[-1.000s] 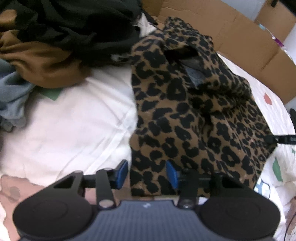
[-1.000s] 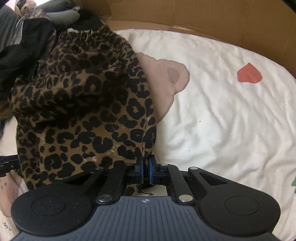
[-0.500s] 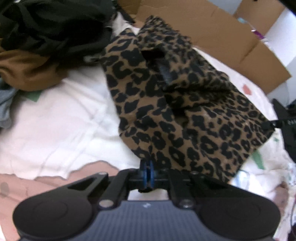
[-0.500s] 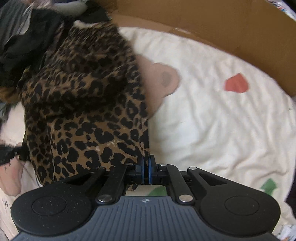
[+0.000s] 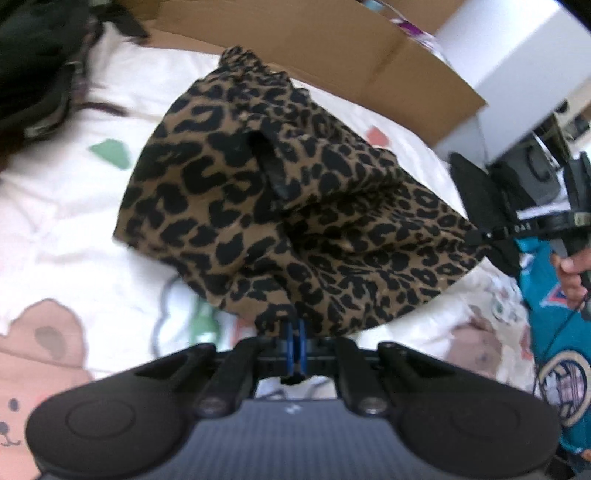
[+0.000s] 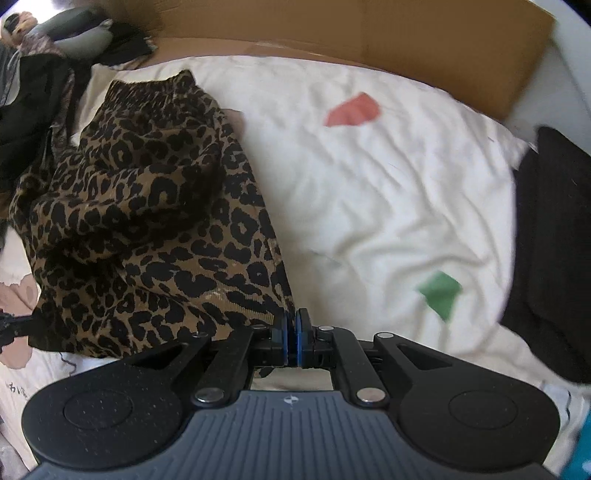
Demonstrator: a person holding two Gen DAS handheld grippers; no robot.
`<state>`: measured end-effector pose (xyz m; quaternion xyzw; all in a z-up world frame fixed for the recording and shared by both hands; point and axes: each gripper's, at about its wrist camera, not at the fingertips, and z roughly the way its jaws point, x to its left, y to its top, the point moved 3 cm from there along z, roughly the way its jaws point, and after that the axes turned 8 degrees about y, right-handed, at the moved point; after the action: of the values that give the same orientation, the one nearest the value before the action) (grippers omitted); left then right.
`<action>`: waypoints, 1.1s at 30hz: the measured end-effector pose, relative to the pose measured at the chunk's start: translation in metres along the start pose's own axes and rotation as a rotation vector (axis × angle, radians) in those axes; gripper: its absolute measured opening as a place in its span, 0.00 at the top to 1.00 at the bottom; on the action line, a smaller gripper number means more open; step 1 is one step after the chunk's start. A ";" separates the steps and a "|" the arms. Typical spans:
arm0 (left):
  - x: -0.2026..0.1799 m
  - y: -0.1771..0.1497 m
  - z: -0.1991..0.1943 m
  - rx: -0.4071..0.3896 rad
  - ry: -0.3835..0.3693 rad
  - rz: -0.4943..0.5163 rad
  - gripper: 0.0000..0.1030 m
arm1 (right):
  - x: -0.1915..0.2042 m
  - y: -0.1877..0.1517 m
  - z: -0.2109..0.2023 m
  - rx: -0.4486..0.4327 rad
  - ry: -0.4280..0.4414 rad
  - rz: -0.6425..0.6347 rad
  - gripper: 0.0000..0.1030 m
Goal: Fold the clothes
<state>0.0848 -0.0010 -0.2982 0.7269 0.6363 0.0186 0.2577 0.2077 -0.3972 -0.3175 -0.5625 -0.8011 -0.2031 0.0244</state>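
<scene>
A leopard-print garment (image 5: 280,206) hangs stretched between my two grippers above the white printed bedsheet (image 5: 66,206). My left gripper (image 5: 295,332) is shut on its near hem corner. My right gripper (image 6: 290,325) is shut on the other hem corner; the garment (image 6: 147,214) spreads to its left, its gathered waistband at the far end. In the left wrist view the right gripper (image 5: 480,234) shows at the right edge, pinching the fabric.
A pile of dark clothes (image 5: 33,62) lies at the far left, also in the right wrist view (image 6: 33,92). Cardboard walls (image 6: 332,33) border the bed at the back. A black item (image 6: 554,240) lies on the right. A teal printed garment (image 5: 554,332) is at the right.
My left gripper has closed on the garment's hem. Both grippers have lifted and pulled the garment away from the clothes pile toward the middle of the bed.
</scene>
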 end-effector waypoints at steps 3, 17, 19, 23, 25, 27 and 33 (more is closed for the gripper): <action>-0.018 -0.003 0.001 0.034 -0.014 0.041 0.95 | -0.002 0.007 -0.003 -0.013 -0.013 0.037 0.98; 0.016 0.055 -0.052 -0.058 0.143 0.085 0.55 | 0.000 -0.004 -0.005 -0.017 0.003 0.067 0.98; 0.018 0.069 -0.053 -0.088 0.160 0.109 0.51 | -0.001 -0.004 -0.008 -0.022 0.007 0.069 0.98; 0.010 0.108 -0.041 -0.125 0.164 0.139 0.43 | -0.007 -0.004 -0.012 -0.033 0.009 0.088 0.98; 0.005 0.124 -0.029 -0.141 0.156 0.168 0.36 | -0.009 -0.005 -0.012 -0.033 0.013 0.087 0.98; 0.002 0.136 -0.011 -0.141 0.140 0.202 0.35 | -0.009 -0.006 -0.010 -0.030 0.020 0.089 0.98; -0.002 0.157 0.050 -0.087 0.142 0.280 0.35 | -0.010 -0.008 -0.002 -0.018 0.038 0.099 0.98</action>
<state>0.2458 -0.0293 -0.2791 0.7934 0.5441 0.1332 0.2382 0.2035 -0.4090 -0.3209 -0.5977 -0.7698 -0.2196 0.0448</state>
